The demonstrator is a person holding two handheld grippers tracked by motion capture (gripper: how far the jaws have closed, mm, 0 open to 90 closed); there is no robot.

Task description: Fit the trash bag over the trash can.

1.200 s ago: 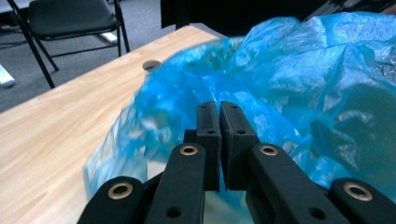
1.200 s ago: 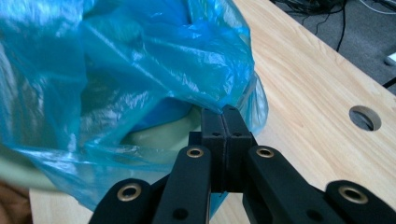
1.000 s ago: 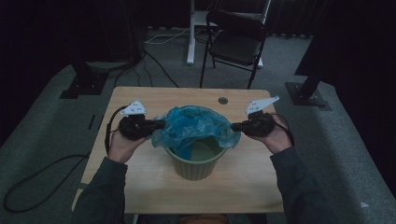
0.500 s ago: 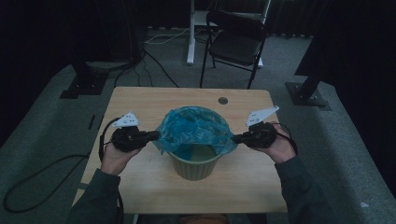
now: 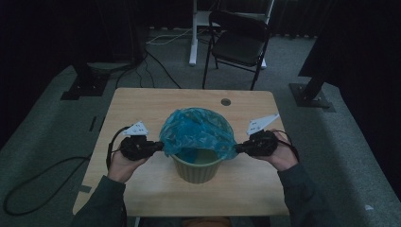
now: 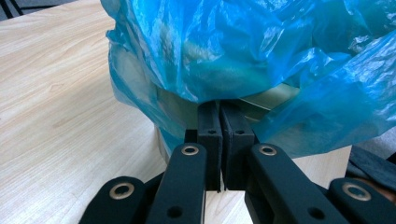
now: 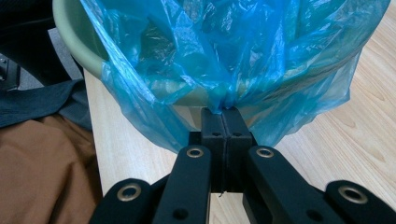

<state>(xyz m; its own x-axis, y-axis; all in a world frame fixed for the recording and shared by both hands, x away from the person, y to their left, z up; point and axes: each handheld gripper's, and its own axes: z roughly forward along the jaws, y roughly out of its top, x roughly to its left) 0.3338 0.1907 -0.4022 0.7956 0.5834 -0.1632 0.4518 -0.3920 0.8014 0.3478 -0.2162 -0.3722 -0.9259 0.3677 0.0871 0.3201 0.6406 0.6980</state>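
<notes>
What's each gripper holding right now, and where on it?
Both hold the blue bag: left gripper pinches its left edge, right gripper its right edge, over the green bin.

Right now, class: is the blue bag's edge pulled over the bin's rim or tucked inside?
Pulled over: the blue bag drapes outside the green bin rim on both sides.

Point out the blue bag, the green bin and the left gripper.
blue bag (image 5: 196, 127): high view, on the crumpled plastic over the bin's mouth.
green bin (image 5: 198, 170): high view, on its bare outer wall below the bag.
left gripper (image 6: 219, 112): left gripper view, between its fingertips, where they pinch the bag's edge.
</notes>
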